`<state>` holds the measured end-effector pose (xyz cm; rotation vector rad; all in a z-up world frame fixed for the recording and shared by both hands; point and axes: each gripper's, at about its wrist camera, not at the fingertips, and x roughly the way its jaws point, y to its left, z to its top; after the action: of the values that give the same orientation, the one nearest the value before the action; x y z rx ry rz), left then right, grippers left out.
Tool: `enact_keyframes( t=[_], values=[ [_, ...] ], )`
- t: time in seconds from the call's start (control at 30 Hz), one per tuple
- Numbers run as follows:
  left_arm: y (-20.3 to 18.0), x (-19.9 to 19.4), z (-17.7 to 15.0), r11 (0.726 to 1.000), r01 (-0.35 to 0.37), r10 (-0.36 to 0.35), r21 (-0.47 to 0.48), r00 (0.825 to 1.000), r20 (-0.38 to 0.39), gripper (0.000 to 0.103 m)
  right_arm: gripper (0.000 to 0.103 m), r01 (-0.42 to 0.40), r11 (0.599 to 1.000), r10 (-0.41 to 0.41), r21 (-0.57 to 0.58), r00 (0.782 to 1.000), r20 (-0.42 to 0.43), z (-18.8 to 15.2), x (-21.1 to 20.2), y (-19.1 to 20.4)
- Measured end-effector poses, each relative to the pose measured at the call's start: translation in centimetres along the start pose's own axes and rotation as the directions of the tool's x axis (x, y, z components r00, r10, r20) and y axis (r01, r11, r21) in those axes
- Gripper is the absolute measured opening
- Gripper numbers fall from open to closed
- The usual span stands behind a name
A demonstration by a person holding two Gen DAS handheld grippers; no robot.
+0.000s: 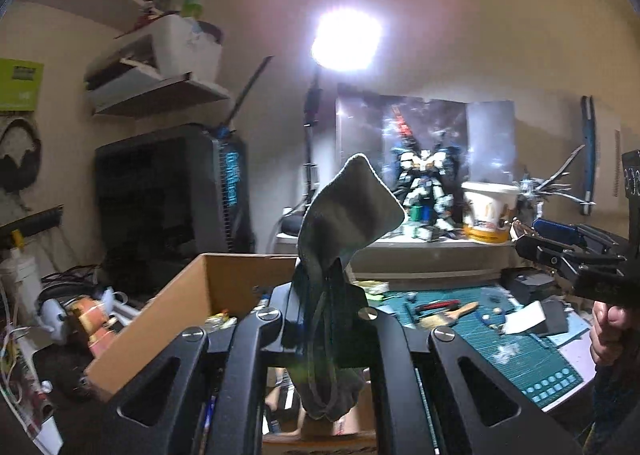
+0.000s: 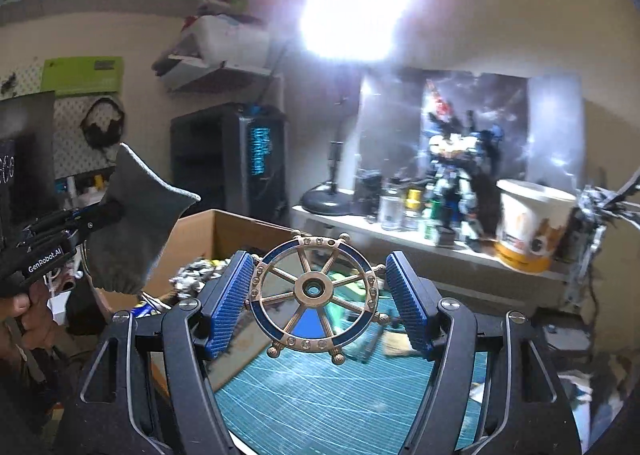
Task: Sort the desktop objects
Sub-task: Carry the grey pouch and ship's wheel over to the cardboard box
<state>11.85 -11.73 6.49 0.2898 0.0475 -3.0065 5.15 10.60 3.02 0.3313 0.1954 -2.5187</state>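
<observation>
- Left gripper: clenched on the grey cloth pouch. The pouch stands up out of the jaws, its cord trailing down between them. It's held in the air over the near edge of the cardboard box.
- Right gripper: we hold the ship's-wheel ornament between the blue ribbed pads, rim pinched at both sides. It's lifted above the green cutting mat, just right of the box.
- Step, as we judge it: both items are picked and in carry, with the drop-off pending. The box already holds mixed clutter, so it is likely the bin.
- Next: move each gripper over the box opening, lower, then release one at a time.
- Watch the pouch cord; it could snag on the jaws at release.
- Brush and pliers on the mat are not yet sorted.
</observation>
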Motion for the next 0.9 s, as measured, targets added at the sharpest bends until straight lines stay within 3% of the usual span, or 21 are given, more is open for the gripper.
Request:
enact_keyframes(
  t=[0.47,0.9],
  values=[
    [5.5,-3.0,-1.0,0.976,-0.215,0.214,-0.036,0.976,-0.033,0.009,0.066,-0.221,0.973,0.221,-0.062,0.975,-0.008,0.5,5.0,6.2],
    [7.1,-4.1,-1.5,0.958,-0.282,0.28,-0.043,0.959,-0.047,0.009,0.066,-0.286,0.955,0.285,-0.082,0.958,-0.029,0.3,6.7,8.2]
  ],
)
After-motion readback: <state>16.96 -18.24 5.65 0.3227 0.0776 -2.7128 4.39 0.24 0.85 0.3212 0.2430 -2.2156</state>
